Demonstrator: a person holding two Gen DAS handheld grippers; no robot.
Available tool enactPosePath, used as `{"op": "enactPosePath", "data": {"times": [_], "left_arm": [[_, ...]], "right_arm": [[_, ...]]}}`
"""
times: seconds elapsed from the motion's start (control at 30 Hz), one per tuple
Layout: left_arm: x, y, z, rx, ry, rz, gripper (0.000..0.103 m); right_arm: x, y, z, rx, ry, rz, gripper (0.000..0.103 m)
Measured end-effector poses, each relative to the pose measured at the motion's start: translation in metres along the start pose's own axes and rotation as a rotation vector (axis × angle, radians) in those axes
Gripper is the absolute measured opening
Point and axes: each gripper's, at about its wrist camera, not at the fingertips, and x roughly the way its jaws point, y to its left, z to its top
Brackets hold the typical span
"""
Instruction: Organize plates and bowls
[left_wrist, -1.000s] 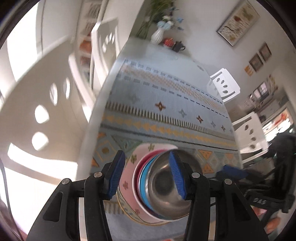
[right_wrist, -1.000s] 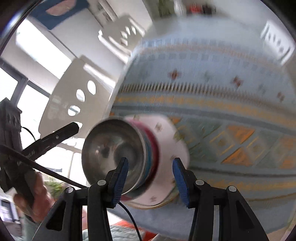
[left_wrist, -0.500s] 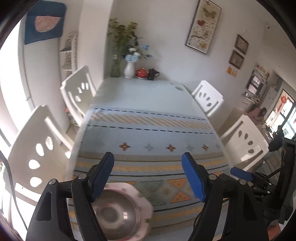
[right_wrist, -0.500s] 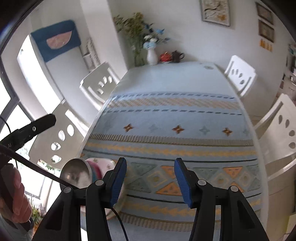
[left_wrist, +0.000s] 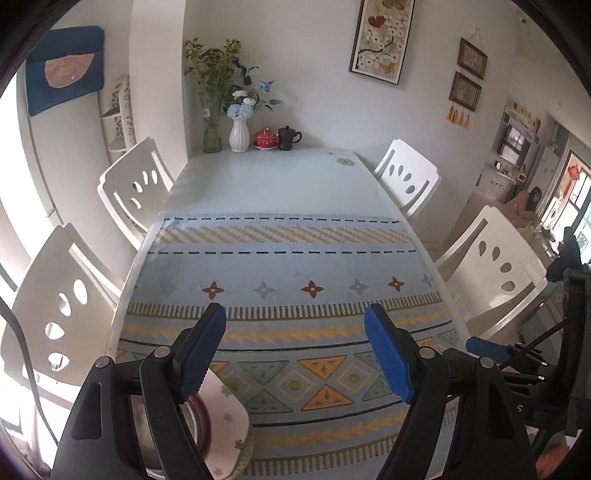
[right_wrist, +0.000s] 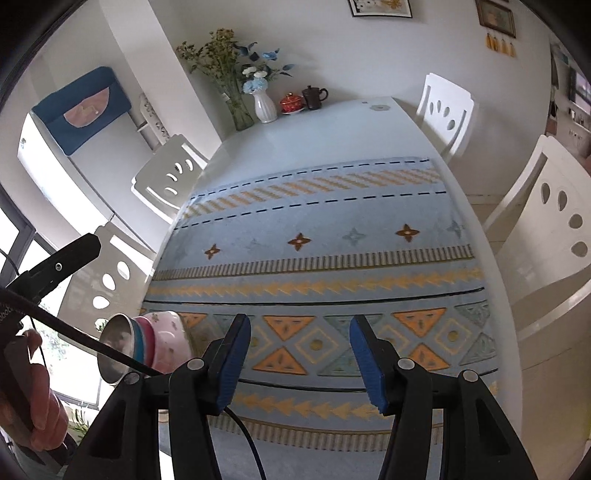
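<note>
While both tools hang above the near end of the desk (left_wrist: 266, 177), neither holds anything; the left hand-held gripper (left_wrist: 295, 350) has its blue pads spread wide with only patterned cloth between them, and the right hand-held gripper (right_wrist: 299, 360) is likewise released. The stack of dishes (right_wrist: 147, 343) sits at the lower left of the right wrist view, at the near left corner of the desk; a steel bowl is nested on top, then blue and red rims, then a pink flowered bowl. In the left wrist view the same stack shows at the lower left, largely hidden behind the left finger. The stacking looks complete, so the step in hand appears to be backing away. To do it well, lift both tools straight up and clear; keep the left finger and the trailing black cable (right_wrist: 74, 334) off the stack, since it stands close to the desk edge and a nudge could tip it.
</note>
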Motion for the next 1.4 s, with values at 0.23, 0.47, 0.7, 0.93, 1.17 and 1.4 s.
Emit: {"op": "enactPosePath", "data": {"times": [0.23, 0.47, 0.7, 0.93, 1.17, 1.4], "left_arm": [[0.006, -0.018, -0.007, 0.004, 0.011, 0.071, 0.081], [0.004, -0.033, -0.005, 0.063, -0.006, 0.168, 0.081], [0.008, -0.047, -0.002, 0.091, -0.018, 0.184, 0.084], [0.016, -0.061, -0.003, 0.122, -0.018, 0.217, 0.084], [0.02, -0.069, -0.006, 0.128, -0.001, 0.206, 0.084], [0.025, -0.072, -0.011, 0.099, 0.023, 0.185, 0.086]], "right_arm": [[0.009, -0.021, -0.003, 0.001, 0.043, 0.011, 0.054], [0.016, -0.027, 0.0, -0.015, 0.063, 0.024, 0.054], [0.023, -0.034, -0.001, -0.013, 0.091, 0.029, 0.054], [0.022, -0.04, -0.003, -0.024, 0.085, -0.013, 0.054], [0.027, -0.044, -0.005, -0.025, 0.109, -0.011, 0.054], [0.029, -0.042, -0.006, -0.039, 0.115, -0.003, 0.054]]}}
